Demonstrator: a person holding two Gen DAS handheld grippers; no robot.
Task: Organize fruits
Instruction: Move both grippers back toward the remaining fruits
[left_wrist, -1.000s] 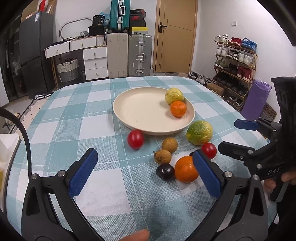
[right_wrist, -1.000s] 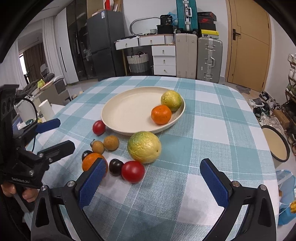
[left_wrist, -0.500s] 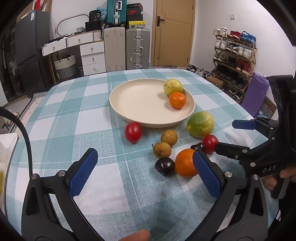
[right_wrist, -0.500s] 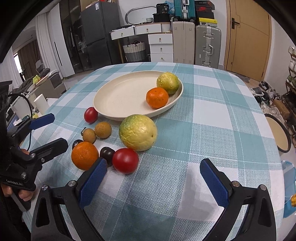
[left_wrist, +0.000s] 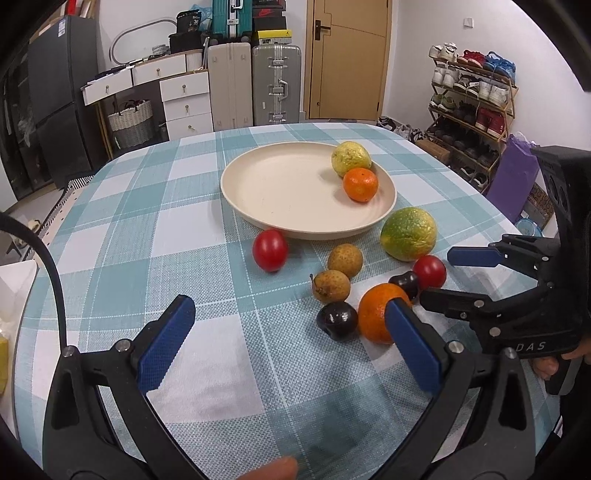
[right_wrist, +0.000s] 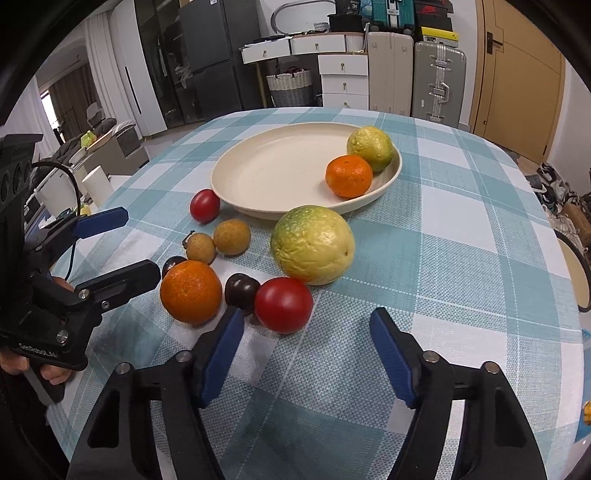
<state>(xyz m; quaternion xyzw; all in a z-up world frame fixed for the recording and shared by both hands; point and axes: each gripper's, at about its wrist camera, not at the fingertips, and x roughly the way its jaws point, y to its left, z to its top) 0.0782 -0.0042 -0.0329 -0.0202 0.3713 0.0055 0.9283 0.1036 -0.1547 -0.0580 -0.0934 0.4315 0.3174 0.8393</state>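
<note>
Jaws on my right gripper (right_wrist: 306, 354) stand apart and empty, low over the table, with the near red tomato (right_wrist: 283, 305) just ahead of the gap and toward its left finger. My left gripper (left_wrist: 291, 341) is wide apart too, holding nothing; the loose orange (left_wrist: 380, 312) sits right at its right finger.

I judge I am in the approach to a pick, with the tomato as the likely target. Two fruits already lie in the cream plate (right_wrist: 258, 173) toward the far edge of the table: a small orange (right_wrist: 349, 175) and a yellow-green citrus (right_wrist: 370, 148). The big green-yellow citrus (right_wrist: 312, 243), dark plum (right_wrist: 241, 290), two brown fruits and the far tomato (right_wrist: 204, 205) wait outside it.

Next I would need to shift slightly left, straddle the tomato without nudging the plum touching it, and close gently.
</note>
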